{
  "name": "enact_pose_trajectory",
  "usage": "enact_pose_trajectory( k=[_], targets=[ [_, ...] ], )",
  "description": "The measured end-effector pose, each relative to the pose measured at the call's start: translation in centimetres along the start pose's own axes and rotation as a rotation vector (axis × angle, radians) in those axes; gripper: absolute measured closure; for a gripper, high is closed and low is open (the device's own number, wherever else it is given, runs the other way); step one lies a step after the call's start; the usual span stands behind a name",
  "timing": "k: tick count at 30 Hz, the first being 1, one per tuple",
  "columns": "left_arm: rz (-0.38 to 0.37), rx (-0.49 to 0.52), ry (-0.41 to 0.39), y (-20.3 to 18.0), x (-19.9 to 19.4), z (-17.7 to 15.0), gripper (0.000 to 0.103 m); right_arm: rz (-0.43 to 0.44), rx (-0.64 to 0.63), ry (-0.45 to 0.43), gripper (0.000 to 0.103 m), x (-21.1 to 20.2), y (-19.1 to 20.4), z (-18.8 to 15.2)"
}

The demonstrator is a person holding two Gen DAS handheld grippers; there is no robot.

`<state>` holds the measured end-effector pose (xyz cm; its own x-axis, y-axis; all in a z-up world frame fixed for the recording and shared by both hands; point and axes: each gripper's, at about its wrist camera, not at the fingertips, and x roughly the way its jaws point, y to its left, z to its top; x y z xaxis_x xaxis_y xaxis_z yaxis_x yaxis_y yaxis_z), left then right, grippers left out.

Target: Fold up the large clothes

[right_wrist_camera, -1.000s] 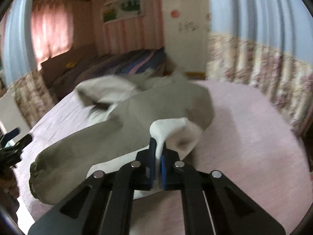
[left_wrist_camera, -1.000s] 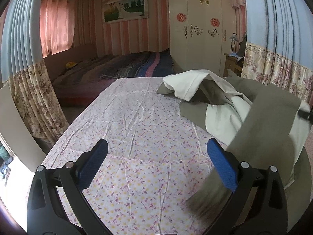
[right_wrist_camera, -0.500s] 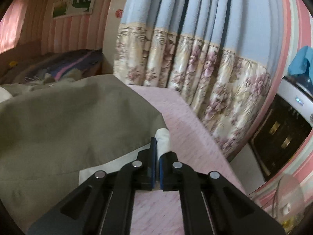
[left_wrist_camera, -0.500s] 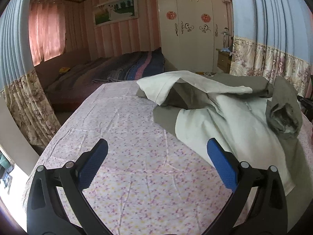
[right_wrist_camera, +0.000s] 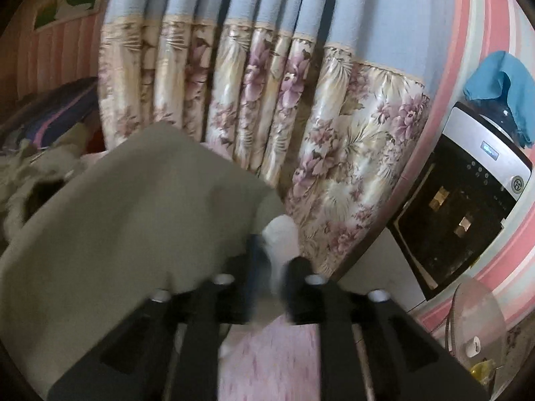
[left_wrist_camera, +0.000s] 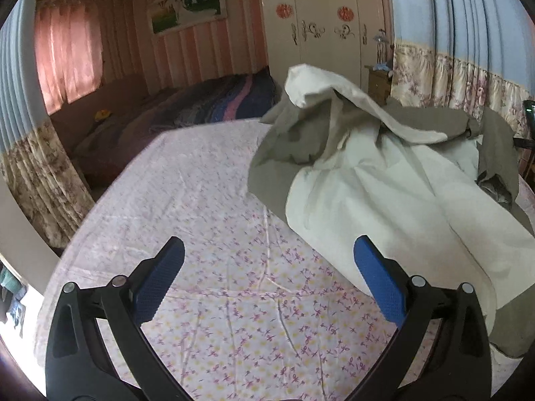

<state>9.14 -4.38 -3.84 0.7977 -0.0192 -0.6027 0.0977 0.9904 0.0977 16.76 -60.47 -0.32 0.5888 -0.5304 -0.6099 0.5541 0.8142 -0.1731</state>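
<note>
The right gripper (right_wrist_camera: pixel 272 264) fingers have just been spreading, the coat's (left_wrist_camera: pixel 384 180) white corner loose between them, dragged to the bed's (left_wrist_camera: pixel 207 207) curtain side; the left gripper (left_wrist_camera: pixel 267 267), fingers wide apart, holds nothing, so spreading flat comes next

No writing can be read anywhere; the round emblem on the washing machine (right_wrist_camera: pixel 481 180), right of the right tongs, is too blurred to make out.
</note>
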Motion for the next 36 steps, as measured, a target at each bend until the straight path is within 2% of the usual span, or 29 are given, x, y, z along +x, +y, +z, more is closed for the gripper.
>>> enact_pose_trajectory(
  k=[1,2,5,8,12,14,19,20,21,22,23,24,26,28,31,36],
  targets=[
    [-0.006,0.001,0.004,-0.1,0.4,0.0,0.003,0.012,0.003,0.001,0.033,-1.3,-0.3,-0.8],
    [-0.015,0.003,0.008,-0.3,0.9,0.0,0.003,0.017,0.001,-0.015,0.010,-2.7,-0.6,-1.7],
    [-0.050,0.002,0.027,-1.2,2.1,0.0,0.003,0.046,-0.040,-0.043,0.008,-7.8,-0.9,-4.9],
    [-0.099,0.005,0.058,-2.9,3.3,-0.1,0.003,0.195,-0.014,-0.042,0.008,-13.4,-1.8,-8.2],
    [-0.133,0.000,0.083,-5.3,5.0,0.2,0.003,0.294,-0.068,-0.083,0.008,-20.1,-0.6,-11.9],
    [-0.146,0.007,0.121,-6.7,6.7,0.4,0.003,0.314,-0.063,-0.099,0.008,-21.7,-0.4,-12.8],
    [-0.114,0.020,0.164,-8.9,9.5,1.3,0.003,0.371,-0.029,-0.137,0.008,-24.3,-0.7,-14.4],
    [-0.117,0.032,0.171,-9.1,9.7,1.4,0.011,0.386,-0.030,-0.133,0.008,-24.3,-0.8,-14.9],
    [-0.113,0.047,0.176,-9.4,9.8,1.4,0.028,0.394,-0.028,-0.125,0.008,-24.1,-0.6,-15.1],
    [-0.094,0.056,0.162,-9.5,9.7,1.5,0.041,0.424,-0.018,-0.107,0.008,-23.9,-0.7,-15.7],
    [-0.089,0.055,0.154,-9.5,9.5,1.6,0.065,0.449,-0.016,-0.099,0.008,-23.8,-0.6,-15.9],
    [-0.103,0.039,0.153,-9.3,9.1,1.7,0.083,0.482,-0.020,-0.086,0.008,-23.5,-0.5,-16.3],
    [-0.122,-0.011,0.140,-8.6,7.9,2.1,0.093,0.512,-0.030,-0.076,0.008,-23.3,-0.3,-16.6],
    [-0.113,-0.029,0.129,-8.4,6.6,2.2,0.098,0.548,-0.018,-0.059,0.008,-22.8,-0.3,-16.3],
    [-0.093,-0.051,0.085,-8.2,2.0,3.0,0.100,0.628,-0.020,-0.045,0.008,-22.0,-0.3,-15.0],
    [-0.054,-0.019,0.026,-9.0,-5.6,5.3,0.098,0.700,-0.102,-0.079,0.008,-21.4,0.4,-11.7]
  ],
)
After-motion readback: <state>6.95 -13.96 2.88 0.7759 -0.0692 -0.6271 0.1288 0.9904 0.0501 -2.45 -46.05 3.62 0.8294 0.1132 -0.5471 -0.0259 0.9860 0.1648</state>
